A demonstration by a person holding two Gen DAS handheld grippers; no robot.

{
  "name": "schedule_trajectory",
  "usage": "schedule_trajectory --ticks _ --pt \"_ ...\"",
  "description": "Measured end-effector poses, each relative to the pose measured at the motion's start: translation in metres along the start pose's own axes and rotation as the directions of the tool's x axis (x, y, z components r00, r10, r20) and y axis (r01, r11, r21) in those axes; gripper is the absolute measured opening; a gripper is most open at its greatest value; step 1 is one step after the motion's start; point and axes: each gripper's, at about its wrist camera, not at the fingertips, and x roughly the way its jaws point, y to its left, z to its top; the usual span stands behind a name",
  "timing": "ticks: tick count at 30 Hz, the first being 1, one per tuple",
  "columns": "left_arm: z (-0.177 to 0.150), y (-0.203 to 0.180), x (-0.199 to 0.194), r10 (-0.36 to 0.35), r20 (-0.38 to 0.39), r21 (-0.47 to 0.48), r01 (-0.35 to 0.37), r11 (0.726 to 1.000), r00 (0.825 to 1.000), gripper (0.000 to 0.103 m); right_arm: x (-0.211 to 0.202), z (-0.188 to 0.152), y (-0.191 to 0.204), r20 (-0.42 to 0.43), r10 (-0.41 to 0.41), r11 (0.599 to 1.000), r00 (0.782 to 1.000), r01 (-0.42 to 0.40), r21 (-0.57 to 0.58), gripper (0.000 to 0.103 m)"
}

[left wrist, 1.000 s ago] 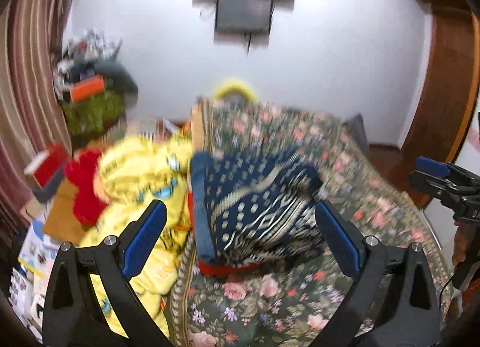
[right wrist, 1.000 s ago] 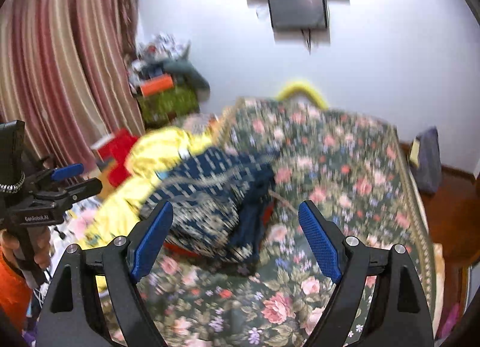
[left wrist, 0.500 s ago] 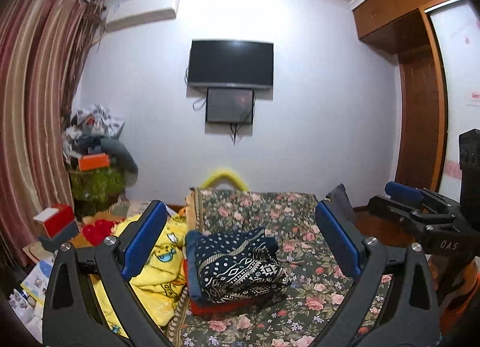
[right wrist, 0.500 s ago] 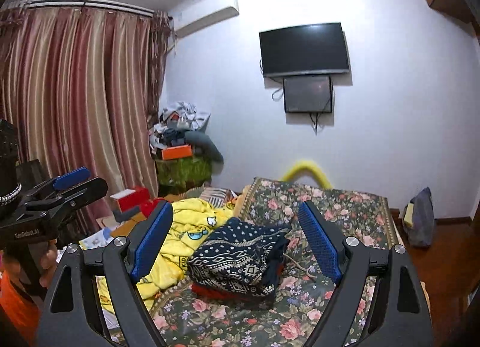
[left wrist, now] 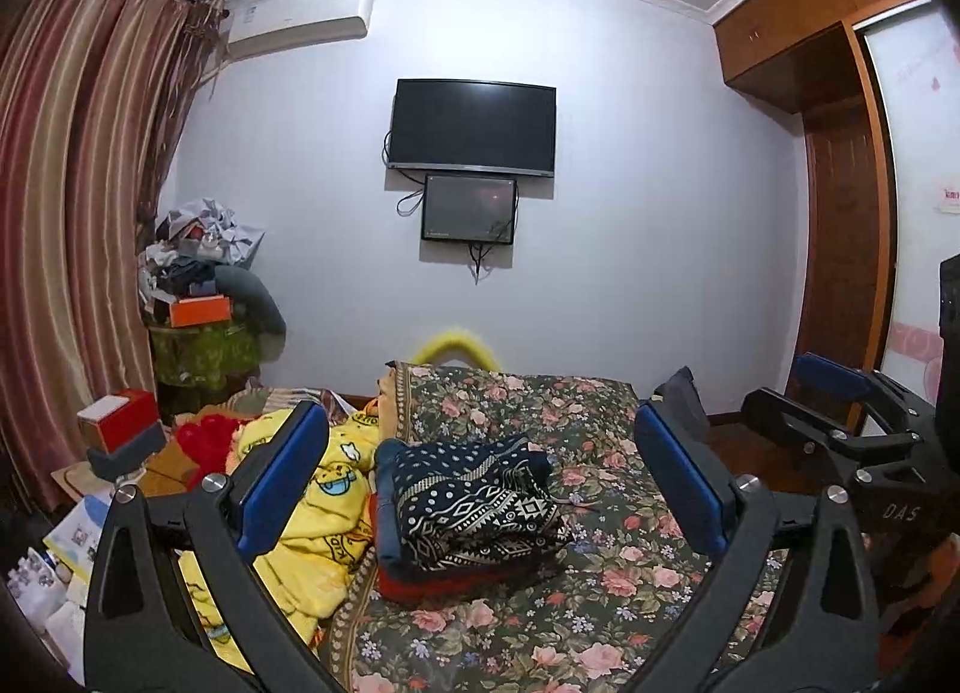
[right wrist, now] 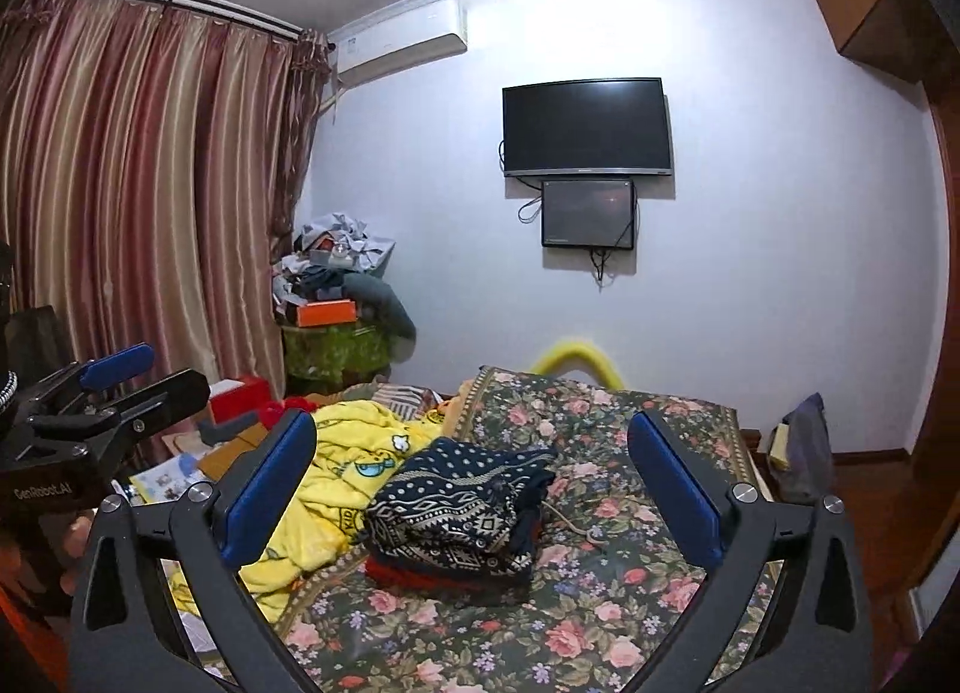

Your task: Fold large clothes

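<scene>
Both hand-held grippers [left wrist: 480, 483] rose back from the folded garment [left wrist: 468, 504].

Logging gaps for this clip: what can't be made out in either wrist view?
- Red item under the navy garment: only its edge shows, so what it is cannot be told, in both views.
- Yellow blanket, left view: partly behind the left gripper.
- Right gripper: in the left view only partly seen, cut by the right edge.
- Corner pile: items too small to identify.
</scene>
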Motion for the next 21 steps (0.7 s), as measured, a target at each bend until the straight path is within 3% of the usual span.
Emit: schedule_trajectory --ticks 21 --pt "-0.0075 -0.0026 0.0062 -0.006 -0.021 -0.001 0.006 1.000 1.000 0.103 -0.0067 -0.0092 -0.0006 -0.028 -0.002 1.000 1.000 0.003 0.031 0.103"
